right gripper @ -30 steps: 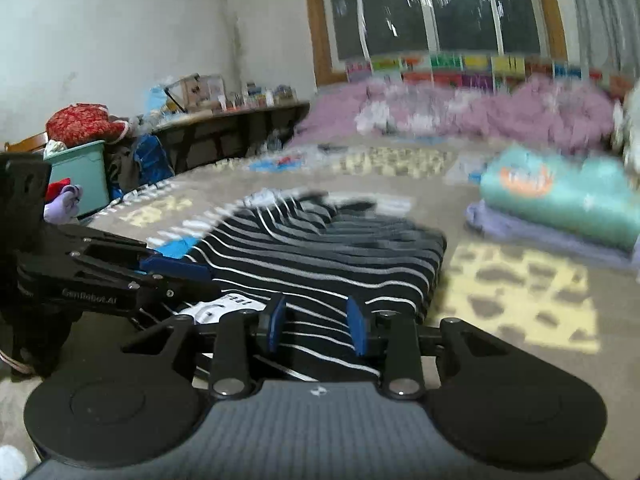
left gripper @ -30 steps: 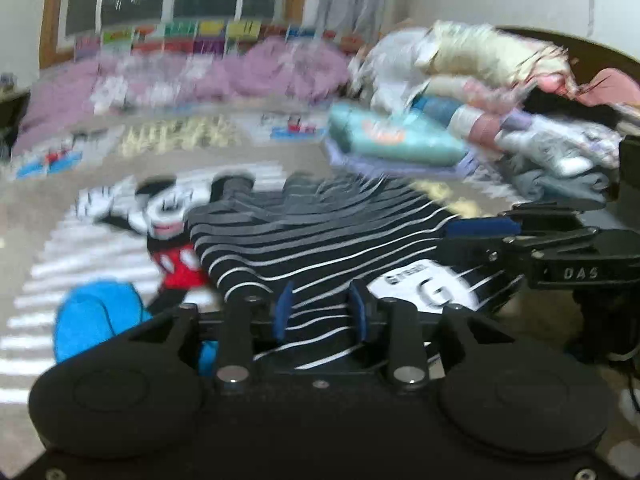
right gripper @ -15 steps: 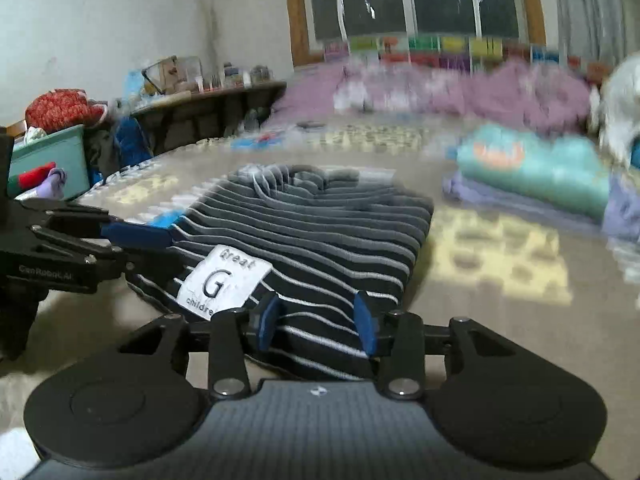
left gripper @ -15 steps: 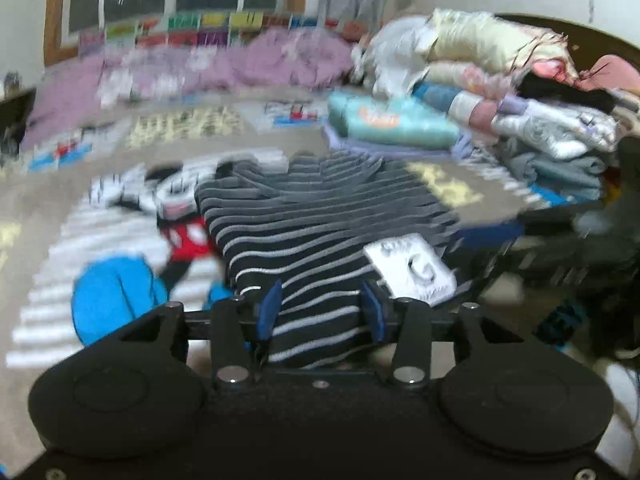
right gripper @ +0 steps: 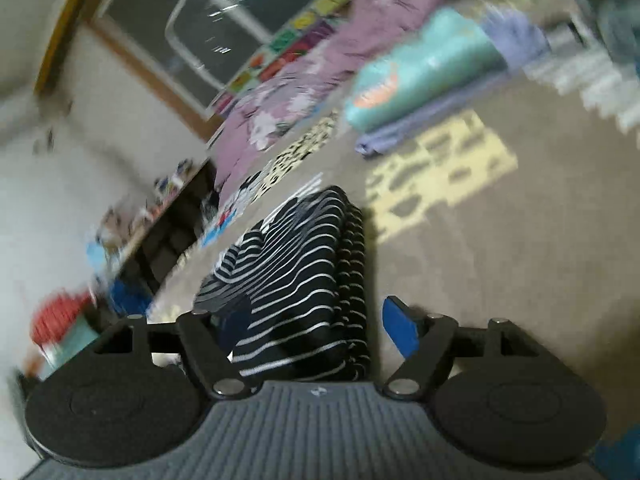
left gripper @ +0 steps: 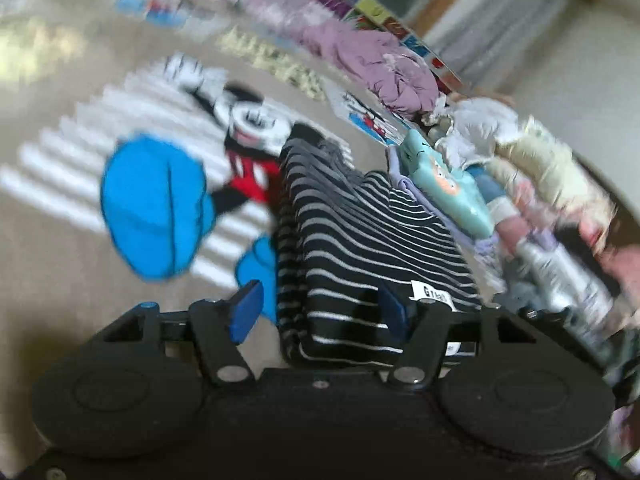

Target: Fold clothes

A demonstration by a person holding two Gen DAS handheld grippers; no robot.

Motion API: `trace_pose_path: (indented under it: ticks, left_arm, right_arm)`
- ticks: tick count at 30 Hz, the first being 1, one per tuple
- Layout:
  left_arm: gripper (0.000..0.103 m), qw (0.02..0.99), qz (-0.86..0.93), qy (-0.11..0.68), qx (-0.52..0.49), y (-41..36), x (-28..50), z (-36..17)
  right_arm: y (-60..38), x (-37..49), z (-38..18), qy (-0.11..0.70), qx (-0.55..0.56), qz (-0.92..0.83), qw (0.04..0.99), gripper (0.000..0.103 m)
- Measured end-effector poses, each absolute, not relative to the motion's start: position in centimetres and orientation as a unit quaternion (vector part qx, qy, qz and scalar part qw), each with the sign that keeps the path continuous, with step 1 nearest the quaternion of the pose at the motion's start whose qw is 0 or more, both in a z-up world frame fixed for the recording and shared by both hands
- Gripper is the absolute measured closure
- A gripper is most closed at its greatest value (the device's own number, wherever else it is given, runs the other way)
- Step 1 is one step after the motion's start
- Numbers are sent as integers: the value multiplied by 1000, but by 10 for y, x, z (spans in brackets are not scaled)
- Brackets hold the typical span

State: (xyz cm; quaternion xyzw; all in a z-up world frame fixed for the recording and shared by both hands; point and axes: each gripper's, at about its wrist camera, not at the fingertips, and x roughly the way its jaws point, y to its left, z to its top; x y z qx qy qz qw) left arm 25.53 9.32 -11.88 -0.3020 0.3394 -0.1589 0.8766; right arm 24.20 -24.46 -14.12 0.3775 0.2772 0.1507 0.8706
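Beige cartoon-print bedspread [left gripper: 60, 248] fills the left wrist view, tilted and blurred; the folded black-and-white striped shirt [left gripper: 360, 240] lies on it beside a blue print patch, stacked folded clothes [left gripper: 532, 184] to its right, and the left gripper [left gripper: 320, 312] straddles the shirt's near edge, jaws opening, blue pads off the cloth. Right wrist view, also tilted: same bedspread [right gripper: 500, 280], window [right gripper: 224, 20] and purple bedding [right gripper: 288, 92] behind, a teal folded garment [right gripper: 420, 76] farther back; the right gripper [right gripper: 316, 328] spans the shirt's [right gripper: 304, 264] near end, jaws opening, right pad clear, left pad too dark to judge.
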Motion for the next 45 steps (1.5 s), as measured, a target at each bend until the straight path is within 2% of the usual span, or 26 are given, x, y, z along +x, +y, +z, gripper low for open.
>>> trace_pose_path:
  ticks: [2,8,9,10,11,12,15,18,23,24,25,26,27,28,29,33,41,42,44,45]
  left_arm:
    - [40,862,-165,343,-334,94,260,-125]
    - [40,856,-168,345,-348,86,284,-127]
    - [43,855,-169,345,-349,85,289,-128]
    - [51,857,-167,345,-344,83,292,-128]
    - [55,860,-164,346,-337,80,293,-128]
    - [63,862,-162,346,-334,78,292,-129]
    - [73,861,-160,342,-342,78,285,-125]
    - [74,861,-168,330,-350,78,273,-114]
    - [74,840,-195,342,-374,73,236,-100]
    - [69,834,-193,358,-372,72,230,-101]
    - [59,832,-184,375,-364,72,222,-104]
    - [51,833,-174,387,-354,72,214,-107]
    - [40,835,-164,398,-344,72,206,-111]
    - [41,839,-159,398,-337,74,198,-112]
    - [40,844,-157,392,-330,75,192,-110]
    - [34,863,-151,365,-317,80,189,-100]
    - [35,860,-171,367,-311,70,218,-117]
    - [37,861,-176,366,-305,68,219,-119]
    - [51,858,-189,368,-304,65,224,-124]
    - [59,853,-198,373,-308,63,228,-126]
  right_arm:
    - [-239,250,-150,286,388,150,863,28]
    - [-223,282,-154,297,365,158,868,24]
    - [-222,287,-154,298,366,161,867,24]
    - [-220,292,-153,301,363,164,866,28]
    - [-217,296,-153,306,357,166,867,41]
    - [-215,299,-154,311,354,165,866,53]
    - [-214,296,-154,312,361,164,863,67]
    - [-218,281,-145,300,379,168,859,71]
    - [-233,233,-118,278,403,166,856,71]
    - [-237,225,-115,281,412,165,851,71]
    - [-240,214,-113,292,406,162,851,70]
    - [-242,205,-115,311,387,150,855,59]
    - [-243,197,-119,333,365,133,859,36]
    - [-247,189,-124,348,356,119,859,27]
    - [-255,182,-130,346,366,115,856,25]
    - [-280,164,-143,311,417,115,846,25]
    - [-265,193,-147,309,379,152,859,23]
    - [-261,196,-148,309,373,161,860,23]
    - [-250,203,-148,313,351,173,866,25]
    - [-246,206,-149,314,343,172,868,39]
